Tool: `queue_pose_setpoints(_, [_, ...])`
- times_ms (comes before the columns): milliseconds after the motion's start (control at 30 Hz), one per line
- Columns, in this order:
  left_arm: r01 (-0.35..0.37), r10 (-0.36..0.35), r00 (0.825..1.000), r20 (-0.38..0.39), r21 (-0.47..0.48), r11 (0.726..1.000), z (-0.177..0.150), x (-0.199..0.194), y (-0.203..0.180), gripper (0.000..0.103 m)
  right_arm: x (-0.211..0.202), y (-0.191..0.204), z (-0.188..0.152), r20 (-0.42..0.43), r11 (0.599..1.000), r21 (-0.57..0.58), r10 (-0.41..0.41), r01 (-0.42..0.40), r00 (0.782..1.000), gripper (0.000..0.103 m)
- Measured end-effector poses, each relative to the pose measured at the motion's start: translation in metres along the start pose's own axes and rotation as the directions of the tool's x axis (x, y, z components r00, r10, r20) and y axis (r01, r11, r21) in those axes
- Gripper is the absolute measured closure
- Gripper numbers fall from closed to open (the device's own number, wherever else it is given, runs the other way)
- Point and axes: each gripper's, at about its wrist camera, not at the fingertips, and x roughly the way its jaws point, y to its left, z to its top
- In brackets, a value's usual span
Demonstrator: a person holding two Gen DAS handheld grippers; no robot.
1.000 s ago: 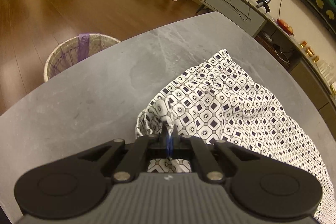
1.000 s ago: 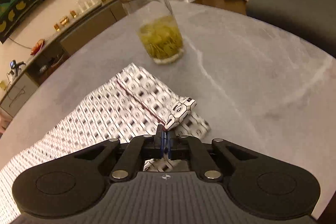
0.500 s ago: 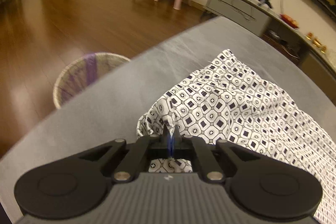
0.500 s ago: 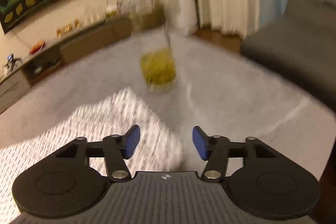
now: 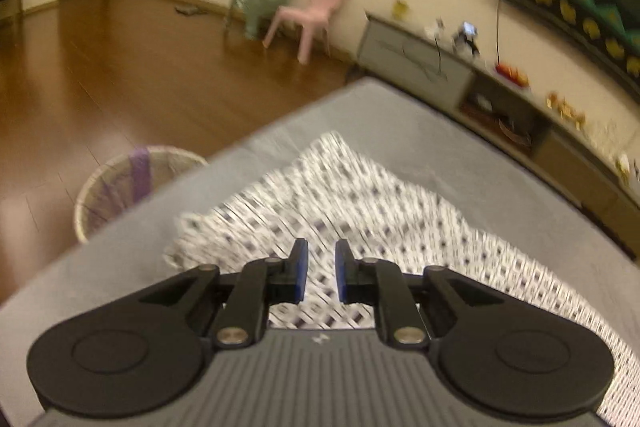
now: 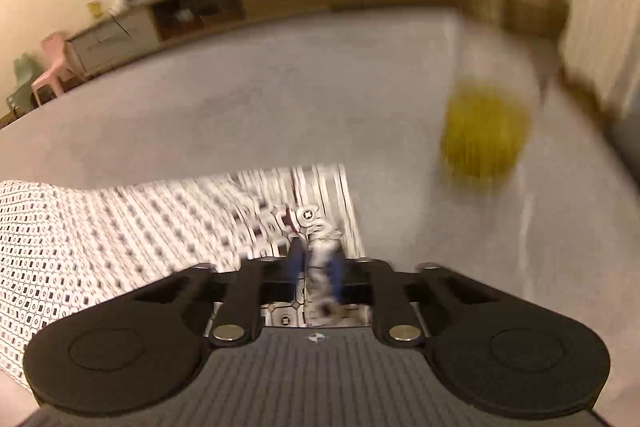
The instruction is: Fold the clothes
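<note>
A white garment with a small black geometric print (image 5: 360,211) lies spread on the grey table (image 5: 400,115), blurred by motion. My left gripper (image 5: 320,275) hovers just above its near edge, blue pads a narrow gap apart with nothing between them. In the right wrist view the same garment (image 6: 100,227) stretches off to the left. My right gripper (image 6: 316,263) is shut on a bunched fold at the garment's right end, and the fabric sticks up between the pads.
A glass jar with yellow-green contents (image 6: 484,135) stands on the table (image 6: 280,87), to the right of the right gripper and blurred. A wicker basket (image 5: 128,183) sits on the floor past the table's left edge. Small chairs (image 5: 308,15) and a sideboard (image 5: 420,63) line the far wall.
My left gripper has let go of the garment and opened. My right gripper, open half a second ago, has shut on a fold of the garment and swung left.
</note>
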Motion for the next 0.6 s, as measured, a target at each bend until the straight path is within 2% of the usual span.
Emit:
queue_pose_setpoints(33, [-0.002, 0.002, 1.000, -0.027, 0.012, 1.000, -0.003, 0.008, -0.005, 0.090, -0.015, 0.003, 0.003, 0.077, 1.000, -0.025, 0.020, -0.018, 0.997, 0.094])
queue_pose_setpoints(67, [-0.003, 0.005, 0.999, -0.054, 0.024, 1.000, -0.005, 0.017, -0.009, 0.090, -0.019, 0.004, 0.003, 0.100, 0.999, -0.035, 0.001, 0.003, 0.995, 0.094])
queue_pose_setpoints(133, [-0.017, 0.021, 0.995, -0.098, 0.047, 0.999, -0.014, 0.030, -0.017, 0.090, 0.000, -0.001, -0.004, 0.011, 0.995, -0.042, -0.094, 0.095, 0.995, 0.093])
queue_pose_setpoints(200, [-0.033, 0.039, 0.994, -0.100, 0.067, 0.997, -0.017, 0.034, -0.019, 0.090, 0.024, -0.008, -0.013, -0.121, 0.988, -0.039, -0.155, 0.151, 0.981, 0.093])
queue_pose_setpoints(233, [-0.031, 0.038, 0.994, -0.102, 0.070, 0.997, -0.018, 0.033, -0.018, 0.090, 0.025, -0.010, -0.014, -0.137, 0.985, -0.033, -0.175, 0.172, 0.975, 0.089])
queue_pose_setpoints(267, [-0.030, 0.038, 0.994, -0.103, 0.073, 0.997, -0.018, 0.032, -0.017, 0.090, 0.022, -0.012, -0.013, -0.132, 0.981, -0.025, -0.192, 0.190, 0.972, 0.078])
queue_pose_setpoints(300, [-0.029, 0.037, 0.994, -0.104, 0.076, 0.997, -0.018, 0.032, -0.016, 0.090, 0.014, -0.012, -0.011, -0.096, 0.979, -0.017, -0.204, 0.204, 0.974, 0.072])
queue_pose_setpoints(333, [-0.028, 0.036, 0.994, -0.105, 0.079, 0.996, -0.019, 0.031, -0.015, 0.090, 0.003, -0.011, -0.008, -0.046, 0.977, -0.007, -0.215, 0.215, 0.975, 0.058])
queue_pose_setpoints(367, [-0.029, 0.038, 0.994, -0.103, 0.085, 0.996, -0.019, 0.031, -0.016, 0.090, -0.004, -0.007, -0.006, 0.000, 0.977, -0.006, -0.211, 0.211, 0.977, 0.052])
queue_pose_setpoints(467, [-0.054, 0.065, 0.993, -0.094, 0.109, 0.993, -0.015, 0.033, -0.016, 0.095, -0.009, 0.010, -0.006, 0.083, 0.984, -0.054, -0.163, 0.168, 0.983, 0.052])
queue_pose_setpoints(600, [-0.105, 0.115, 0.991, -0.071, 0.138, 0.985, -0.006, 0.040, -0.012, 0.096, 0.026, 0.024, -0.009, -0.073, 0.982, -0.154, -0.125, 0.112, 0.989, 0.056])
